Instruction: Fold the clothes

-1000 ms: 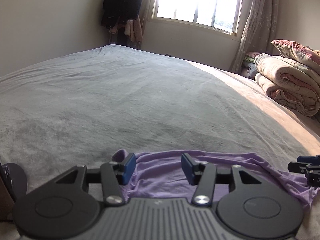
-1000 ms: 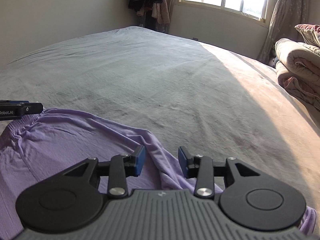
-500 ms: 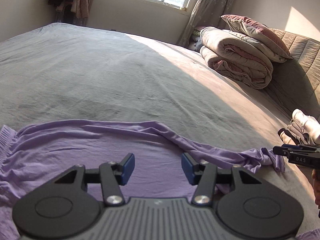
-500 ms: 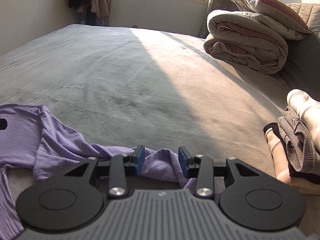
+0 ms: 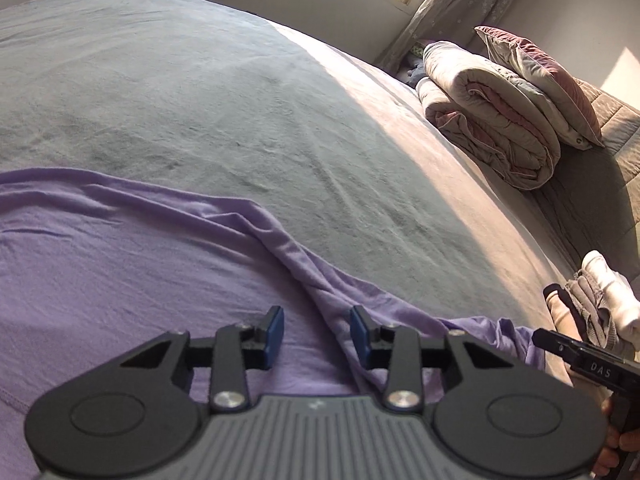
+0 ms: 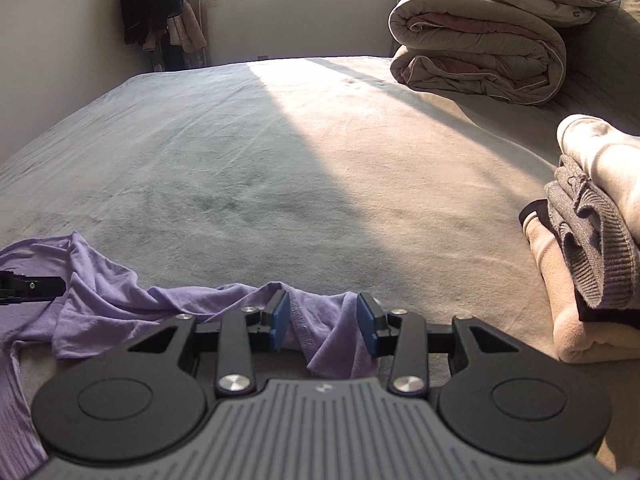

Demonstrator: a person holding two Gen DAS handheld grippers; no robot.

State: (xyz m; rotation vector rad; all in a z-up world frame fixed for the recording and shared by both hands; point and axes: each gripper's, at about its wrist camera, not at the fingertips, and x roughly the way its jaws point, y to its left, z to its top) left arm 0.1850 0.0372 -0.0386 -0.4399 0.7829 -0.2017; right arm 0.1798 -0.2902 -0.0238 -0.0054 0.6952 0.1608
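Observation:
A purple garment point(image 5: 120, 264) lies spread on the grey bed, with a long bunched sleeve point(image 5: 304, 268) running to the right. My left gripper point(image 5: 317, 335) hovers open just above the sleeve's base, a fold of purple cloth lying between its blue pads. In the right wrist view the sleeve's hemmed end point(image 6: 320, 320) sits between the blue pads of my open right gripper point(image 6: 323, 322). The right gripper's finger point(image 5: 576, 354) shows at the left view's right edge, and the left gripper's finger point(image 6: 32, 286) at the right view's left edge.
A stack of folded clothes point(image 6: 592, 240) stands at the right on the bed point(image 6: 280, 160). A rolled duvet point(image 6: 480, 52) with a pillow point(image 5: 540, 76) on top lies at the far right by the window. Dark clothes point(image 6: 152, 0) hang in the far corner.
Both grippers have swung rightward along the purple garment. The left one moved from the waist area to the sleeve's base, and the right one reached the sleeve's end near the folded stack.

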